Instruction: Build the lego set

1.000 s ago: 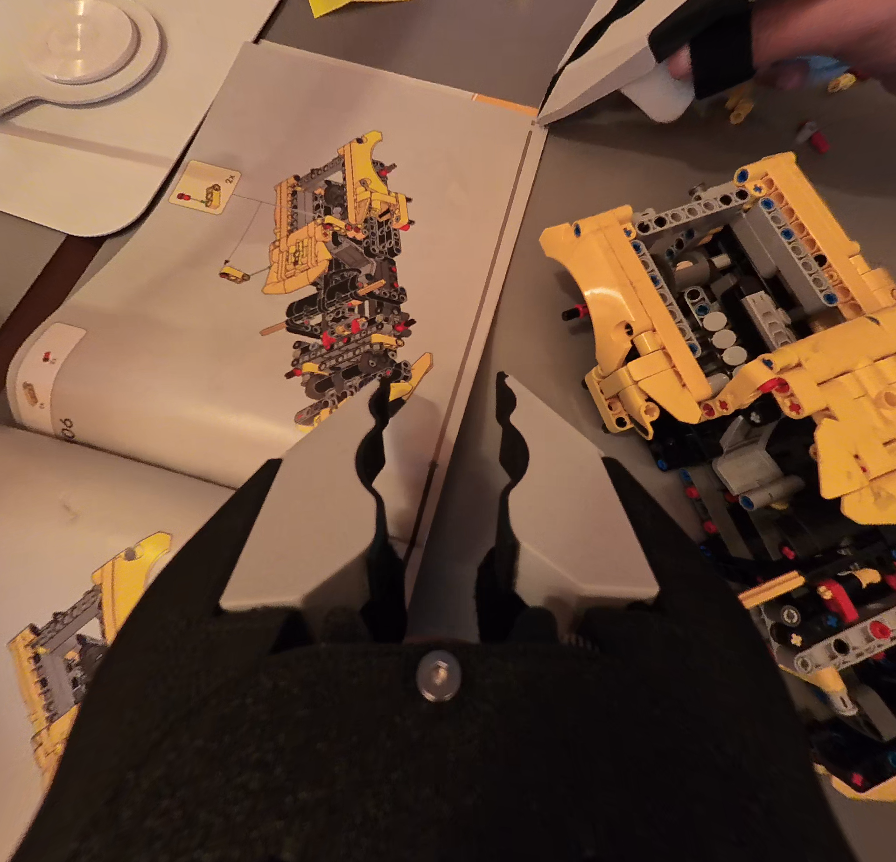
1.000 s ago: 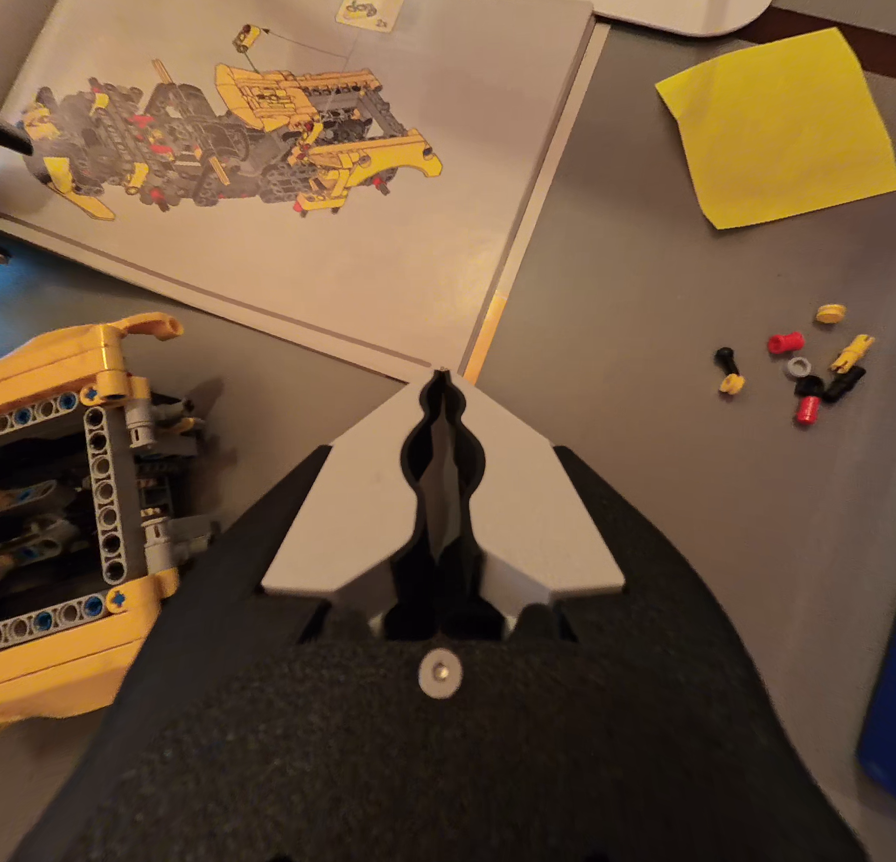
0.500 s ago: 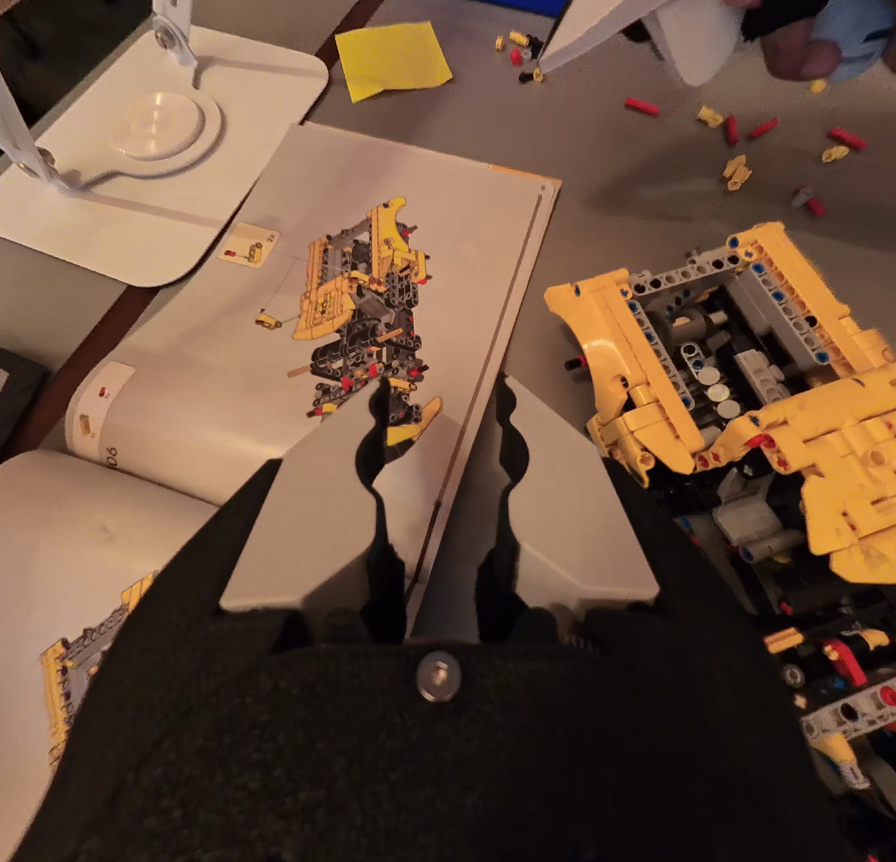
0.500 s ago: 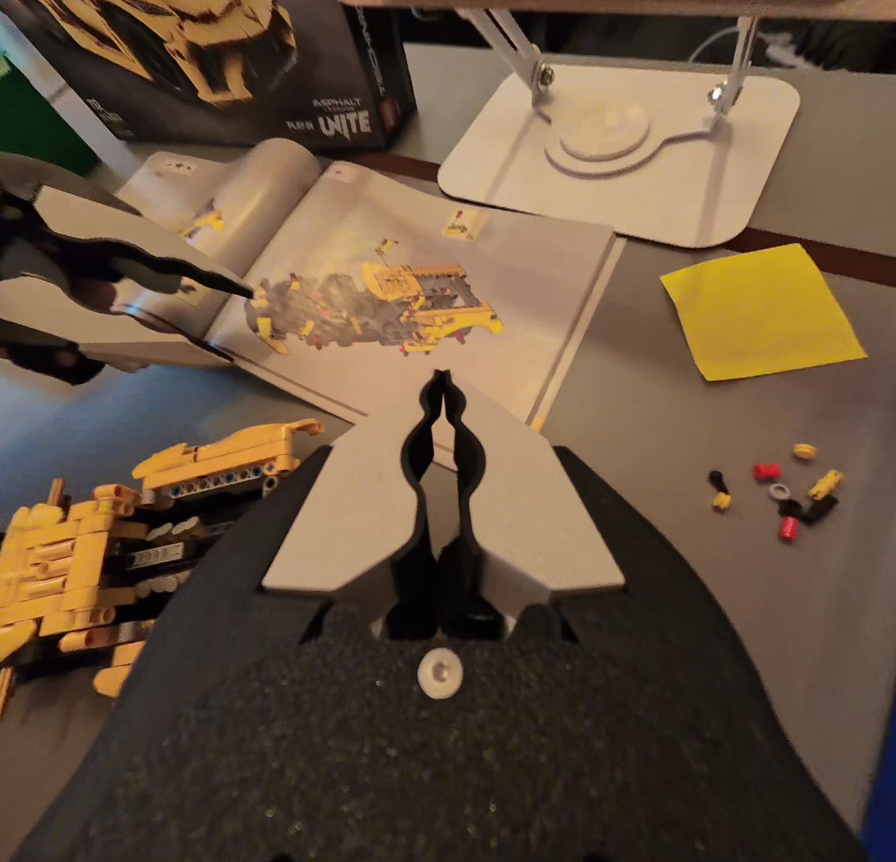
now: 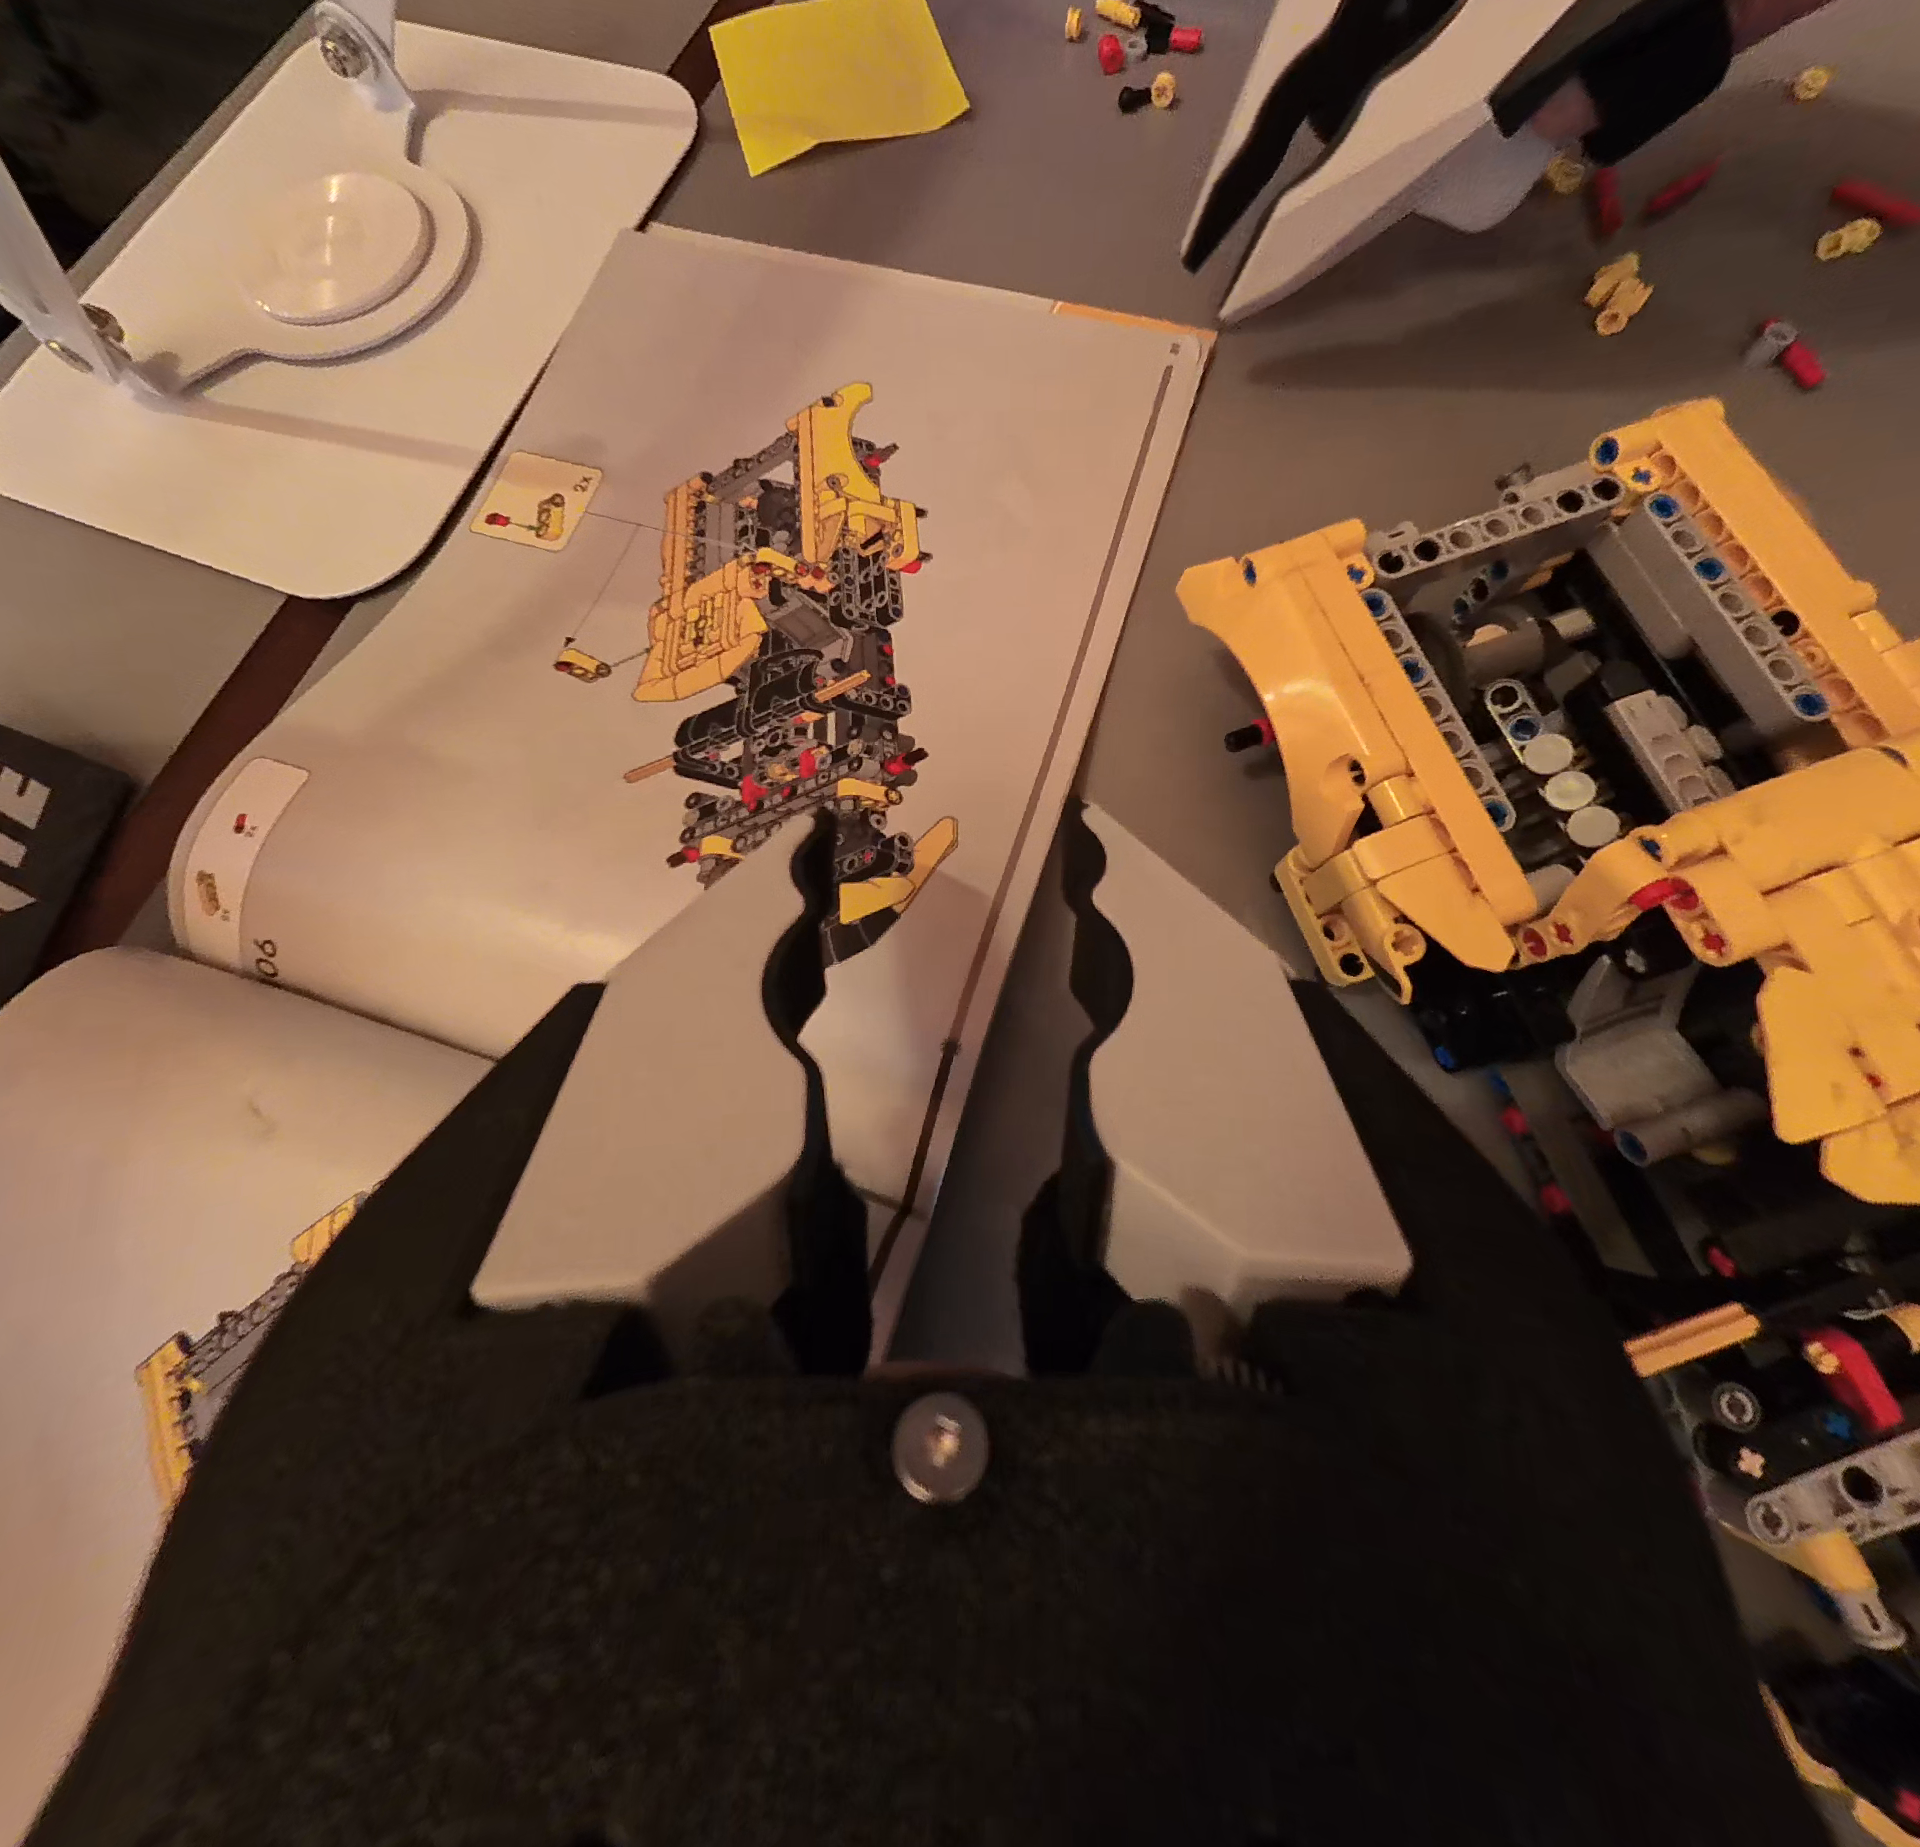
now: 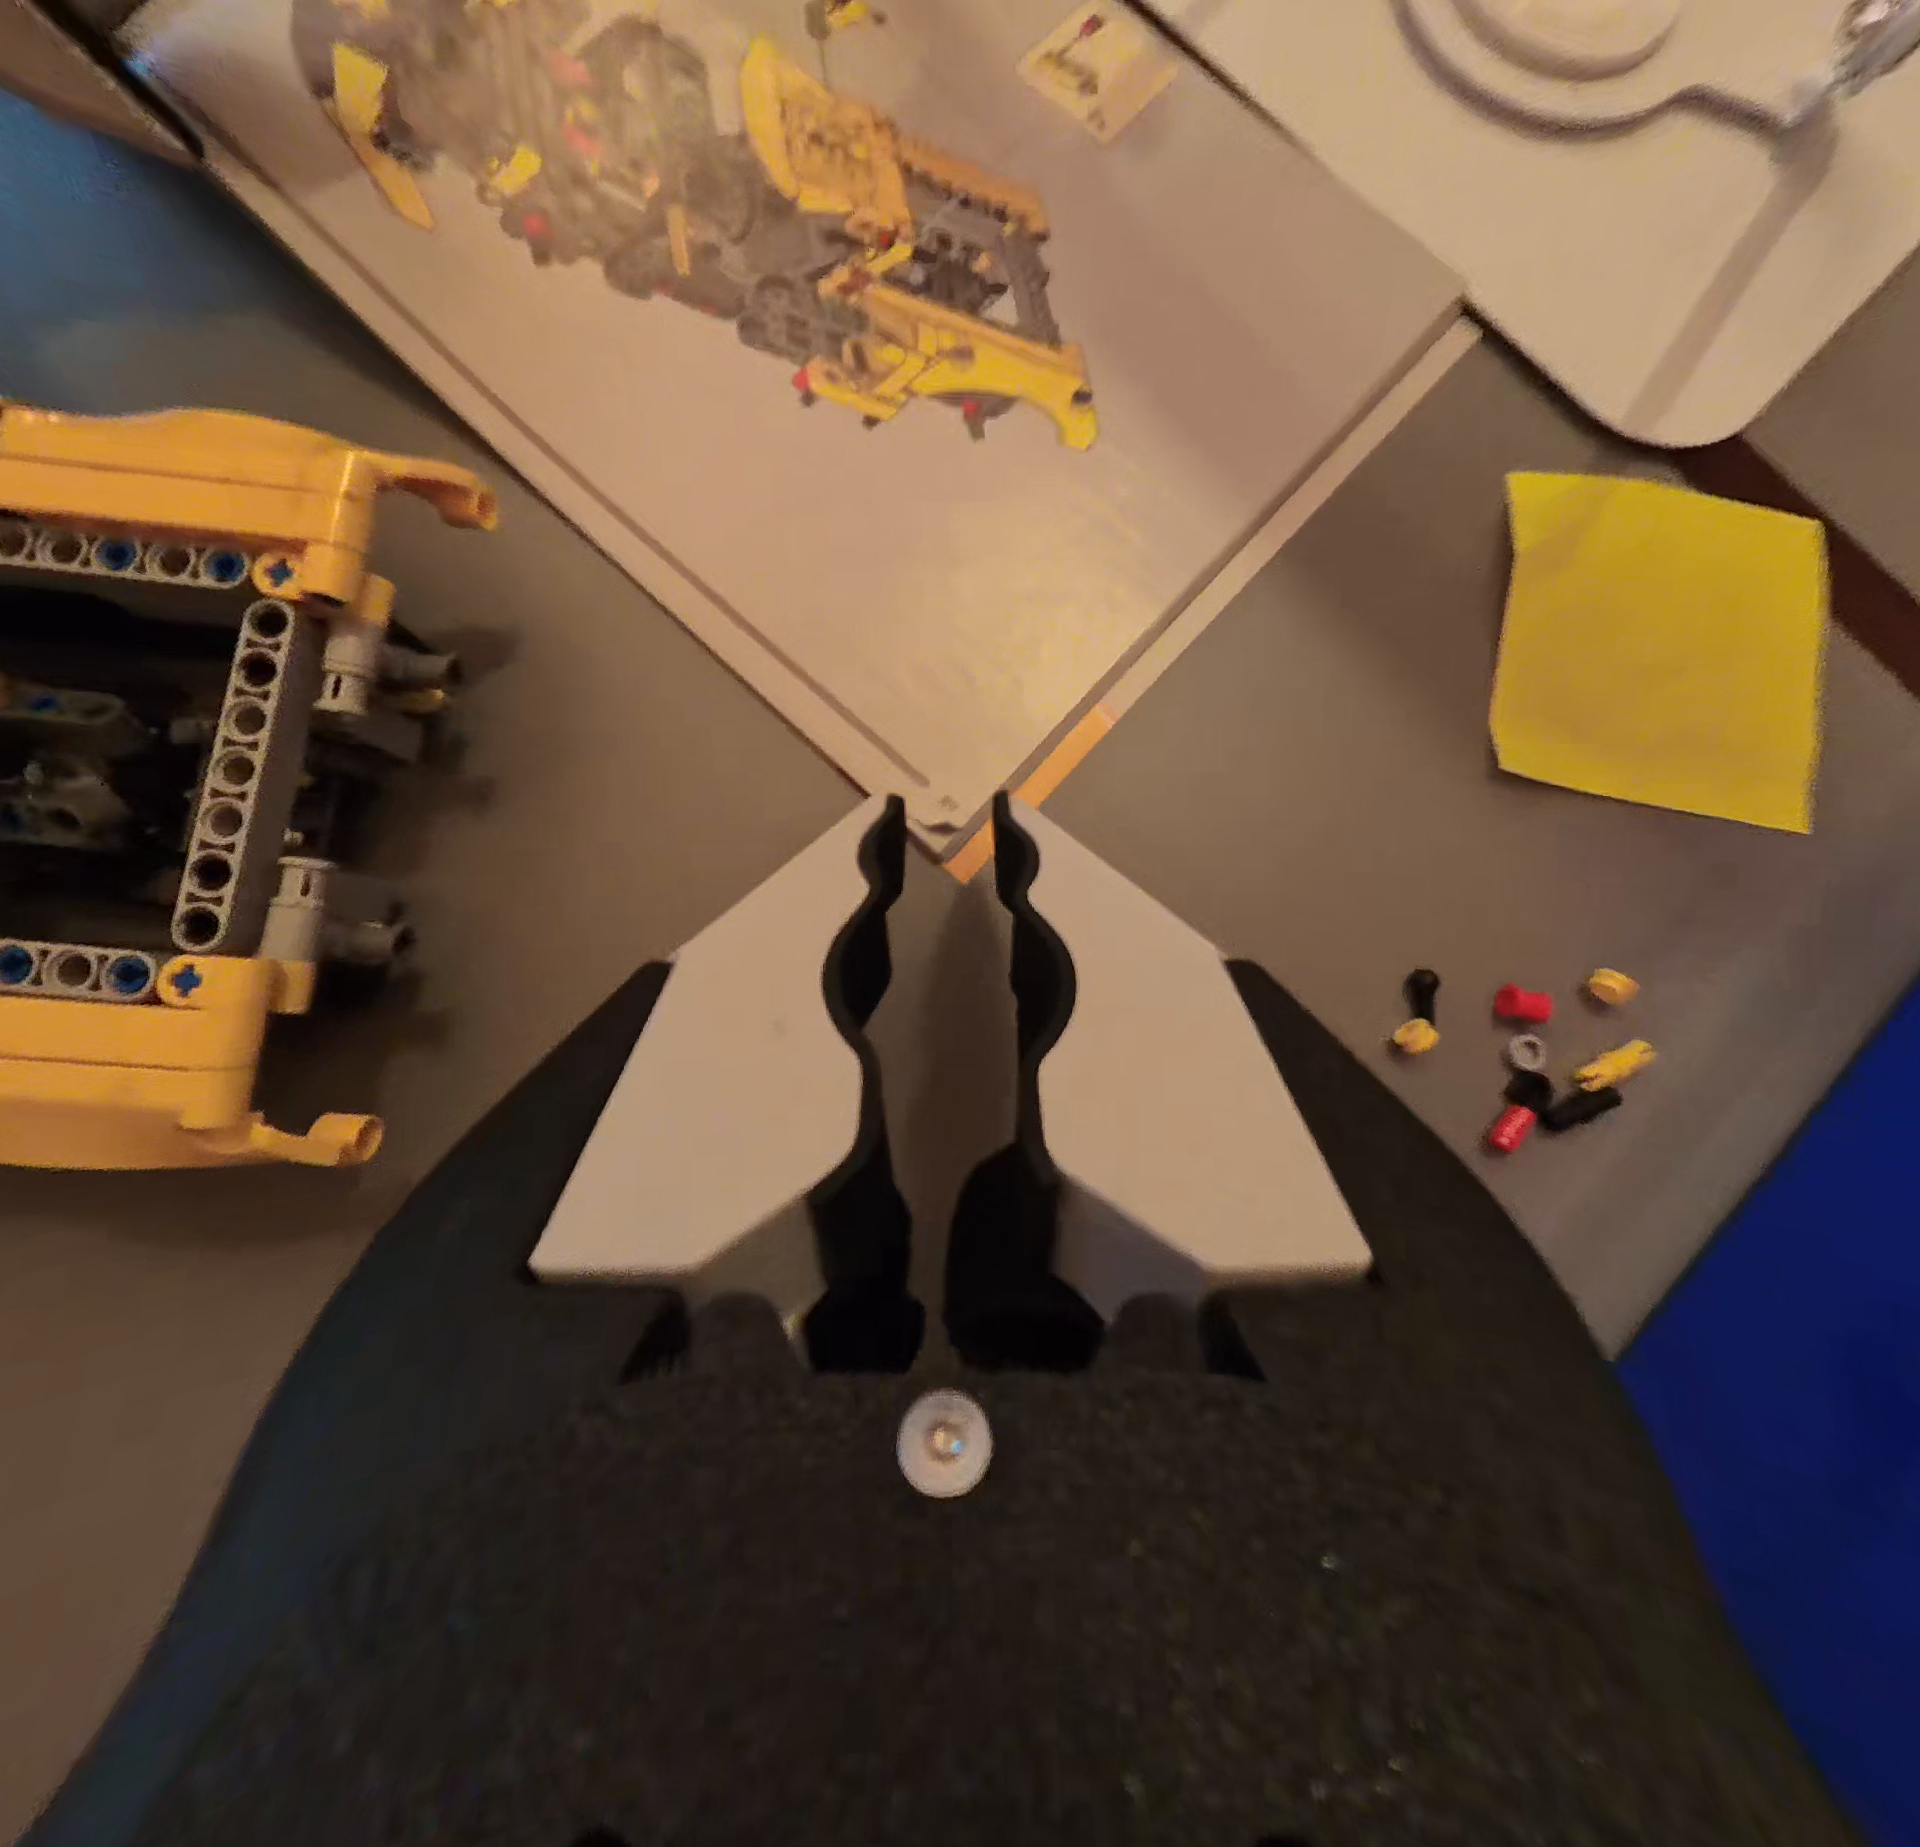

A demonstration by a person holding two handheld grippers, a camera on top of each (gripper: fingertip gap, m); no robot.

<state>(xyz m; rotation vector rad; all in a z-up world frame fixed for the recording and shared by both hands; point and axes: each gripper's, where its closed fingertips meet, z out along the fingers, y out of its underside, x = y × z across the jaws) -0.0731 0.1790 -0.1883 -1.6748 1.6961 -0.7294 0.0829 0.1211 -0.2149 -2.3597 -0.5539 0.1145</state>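
The part-built yellow and black lego car [image 5: 1558, 758] lies on the grey table right of the open instruction booklet [image 5: 883, 426]. My left gripper [image 5: 948, 829] is open and empty, hovering over the booklet's right edge. My right gripper [image 6: 945, 808] is open by a narrow gap and empty, with its tips over the booklet's near corner [image 6: 951, 831]. It also shows at the top right of the left wrist view [image 5: 1210, 280]. In the right wrist view the car's end [image 6: 208, 758] is at the left. A small cluster of loose pins [image 6: 1527, 1049] lies to the right.
A yellow paper square [image 6: 1662, 644] lies beyond the pins. A white lamp base [image 5: 312, 270] stands beyond the booklet. More loose red and yellow pins [image 5: 1683, 228] are scattered beyond the car. A blue surface [image 6: 1787, 1382] borders the table at the right. A dark box corner [image 5: 42, 821] is at the left. The tips of one gripper are about 20 centimetres away from the tips of the other.
My right gripper has gone from shut to slightly open and swung back down over the booklet's corner. My left gripper has stayed open and pulled back a little.
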